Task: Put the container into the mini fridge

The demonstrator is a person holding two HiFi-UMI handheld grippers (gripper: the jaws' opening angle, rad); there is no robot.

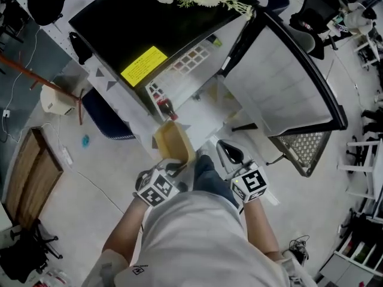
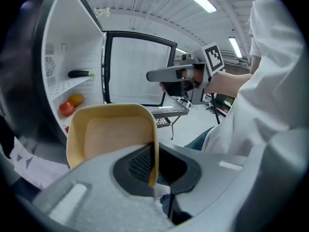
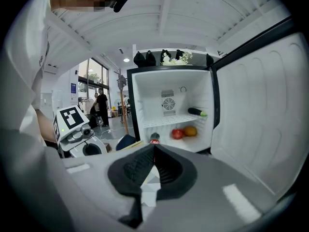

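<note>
One container [image 2: 110, 135] gripped: left tongs [image 2: 154, 170] | right tongs [image 3: 154, 149] closed, empty | fridge [image 3: 147, 98] open on floor [image 1: 99, 187]

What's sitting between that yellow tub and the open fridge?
A red-topped dark bottle stands between the container and the mini fridge, at its open front; the head view shows it best.

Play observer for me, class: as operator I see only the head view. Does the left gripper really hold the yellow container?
Observer: Yes; the left gripper is shut on one side wall of the container.
Operator: Is the right gripper carrying anything?
Observer: No; the right gripper is shut, nothing between its jaws.
Operator: What's inside the mini fridge?
Observer: A dark long vegetable on the shelf; a tomato and an orange below it.
</note>
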